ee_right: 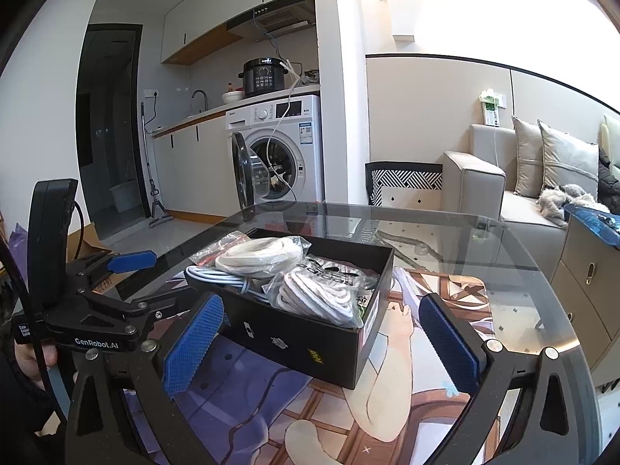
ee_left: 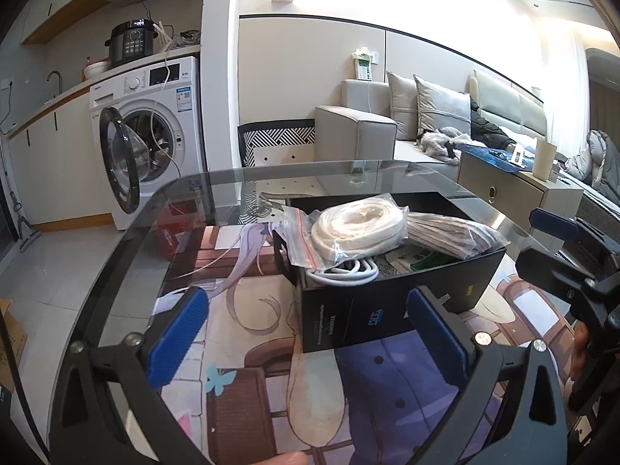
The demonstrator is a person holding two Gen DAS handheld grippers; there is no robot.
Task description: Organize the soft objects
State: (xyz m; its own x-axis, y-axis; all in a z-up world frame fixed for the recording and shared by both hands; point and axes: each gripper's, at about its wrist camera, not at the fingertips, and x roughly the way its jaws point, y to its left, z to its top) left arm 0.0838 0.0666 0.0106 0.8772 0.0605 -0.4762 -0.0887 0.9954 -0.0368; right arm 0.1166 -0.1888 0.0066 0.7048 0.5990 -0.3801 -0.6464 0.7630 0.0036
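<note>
One black cardboard box (ee_right: 310,345), lid off, standing on a printed mat (ee_left: 248,348) that covers part of a round glass table (ee_right: 523,271).

Contents, as seen from both wrist views:
- coil of white rope (ee_left: 360,228) in a clear zip bag with a red seal strip, lying on top at the box's left end and overhanging its rim;
- bundle of grey-white cord (ee_right: 321,294) in a clear bag, at the right end, also rising above the rim;
- loop of pale grey cable (ee_left: 345,273), unbagged, tucked under the rope bag along the near wall;
- flat packet with green print (ee_left: 418,261), half buried beneath the bags; its label is too hidden to read.

Left gripper (ee_left: 306,345): jaws spread wide, nothing between them, held just short of the box's near wall.

Right gripper (ee_right: 321,345): jaws likewise wide apart and empty, facing the box's corner, no pad touching it.
</note>
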